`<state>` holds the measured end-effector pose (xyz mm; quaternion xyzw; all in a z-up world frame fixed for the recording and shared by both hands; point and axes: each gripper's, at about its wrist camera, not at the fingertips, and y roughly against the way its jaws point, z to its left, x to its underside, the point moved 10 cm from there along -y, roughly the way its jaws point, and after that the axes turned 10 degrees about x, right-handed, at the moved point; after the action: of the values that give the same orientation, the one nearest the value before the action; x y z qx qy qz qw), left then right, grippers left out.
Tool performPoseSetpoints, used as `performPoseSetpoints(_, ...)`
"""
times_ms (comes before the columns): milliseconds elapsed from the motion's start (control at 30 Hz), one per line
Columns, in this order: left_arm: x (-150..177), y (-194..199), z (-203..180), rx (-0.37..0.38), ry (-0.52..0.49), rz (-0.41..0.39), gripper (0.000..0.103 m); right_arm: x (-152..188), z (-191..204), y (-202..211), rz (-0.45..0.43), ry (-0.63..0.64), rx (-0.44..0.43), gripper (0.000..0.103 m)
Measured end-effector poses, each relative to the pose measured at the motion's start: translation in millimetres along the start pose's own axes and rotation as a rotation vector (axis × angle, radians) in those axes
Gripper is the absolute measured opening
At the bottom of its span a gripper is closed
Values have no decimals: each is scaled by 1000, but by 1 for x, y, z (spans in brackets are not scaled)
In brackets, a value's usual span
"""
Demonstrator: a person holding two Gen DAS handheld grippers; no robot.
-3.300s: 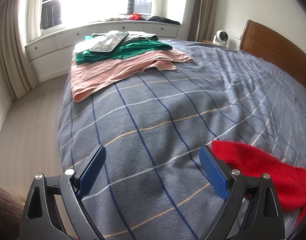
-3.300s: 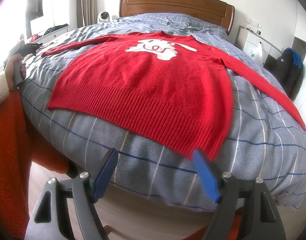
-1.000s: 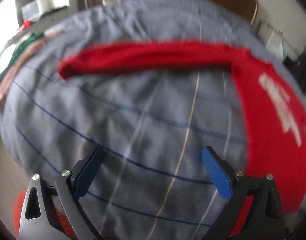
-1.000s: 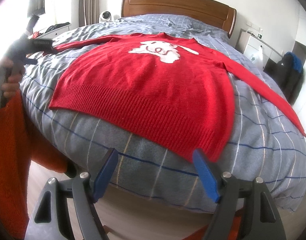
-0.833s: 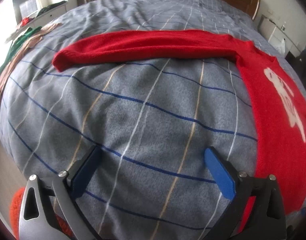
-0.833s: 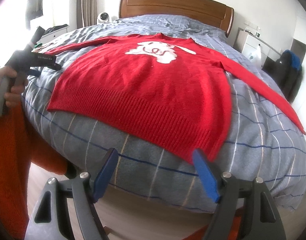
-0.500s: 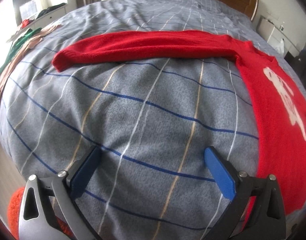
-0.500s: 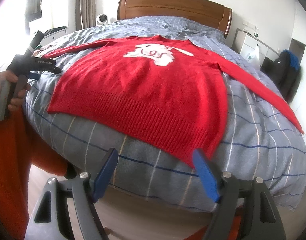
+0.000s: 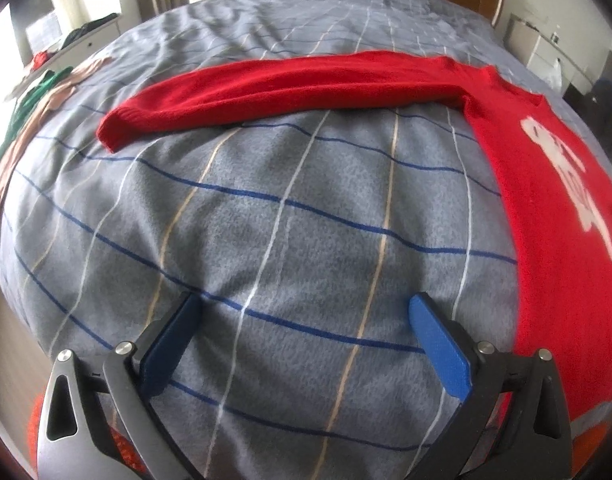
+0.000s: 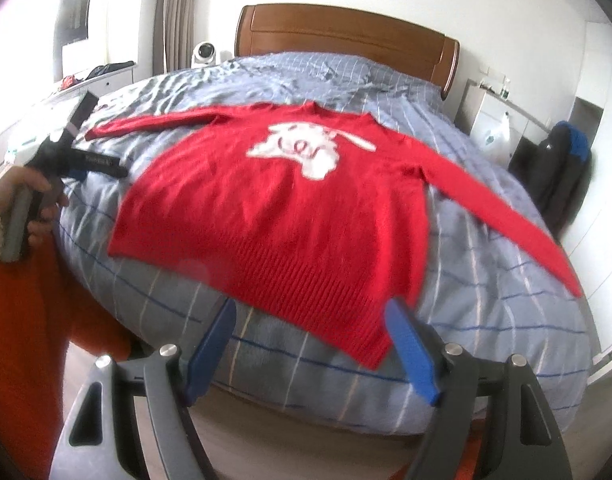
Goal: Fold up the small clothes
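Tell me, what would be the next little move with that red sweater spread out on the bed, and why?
Probably the left gripper should move forward to the cuff of the near sleeve and close on it. The red sweater lies flat and face up on the bed with both sleeves stretched out, and both grippers are open and empty, the right gripper hovering at the hem. Sleeves likely fold inward first.
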<state>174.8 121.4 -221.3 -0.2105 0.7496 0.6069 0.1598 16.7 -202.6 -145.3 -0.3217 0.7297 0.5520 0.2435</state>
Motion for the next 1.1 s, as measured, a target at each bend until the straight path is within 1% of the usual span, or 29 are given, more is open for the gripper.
performPoseSetpoints(67,-1,6,0,24,16,-13,102,-6,-2,5,-2,-10,0,76)
performPoseSetpoints(133,-5,18,-2,65,28,-58,102,-11,-6,10,-5,-26,-4,76)
performPoseSetpoints(167,-9,29,-4,87,29,-108,102,-13,-7,12,-8,-33,-5,77)
performPoseSetpoints(200,-14,41,-5,94,22,-160,102,-18,-12,15,-13,-48,-4,76)
performPoseSetpoints(267,-19,57,-6,94,5,-235,102,-29,-27,20,-28,-76,2,76)
performPoseSetpoints(333,-20,66,-8,94,-7,-280,102,-42,-52,23,-47,-111,24,76)
performPoseSetpoints(400,-20,66,-10,97,-15,-289,102,-55,-84,26,-79,-144,66,77)
performPoseSetpoints(433,-20,64,-11,93,-20,-291,102,-65,-112,28,-104,-170,105,77)
performPoseSetpoints(500,-22,63,-14,78,-30,-299,102,-77,-171,28,-146,-258,180,85)
performPoseSetpoints(567,-21,64,-15,68,-40,-306,102,-79,-229,26,-173,-404,217,86)
performPoseSetpoints(633,-21,63,-14,53,-48,-303,102,-66,-285,15,-155,-605,224,87)
performPoseSetpoints(667,-18,64,-12,45,-47,-301,102,-51,-315,2,-123,-739,204,87)
performPoseSetpoints(700,-18,64,-11,37,-44,-299,102,-33,-338,-16,-79,-877,154,87)
performPoseSetpoints(733,-17,64,-10,29,-40,-298,102,-16,-352,-32,-38,-998,98,87)
performPoseSetpoints(800,-16,63,-6,13,-30,-296,102,11,-364,-61,36,-1187,-11,87)
performPoseSetpoints(833,-15,62,-5,6,-26,-295,102,30,-365,-83,85,-1313,-98,87)
performPoseSetpoints(867,-14,61,-4,-1,-23,-292,102,40,-363,-95,108,-1381,-148,86)
performPoseSetpoints(933,-13,58,-3,-15,-22,-282,102,57,-360,-115,136,-1493,-217,81)
performPoseSetpoints(967,-13,56,-3,-21,-25,-276,102,64,-361,-124,142,-1526,-213,79)
performPoseSetpoints(1000,-12,54,-3,-24,-28,-272,102,68,-366,-130,127,-1545,-189,77)
performPoseSetpoints(1100,-10,47,-7,-35,-49,-250,102,67,-379,-141,78,-1572,-169,73)
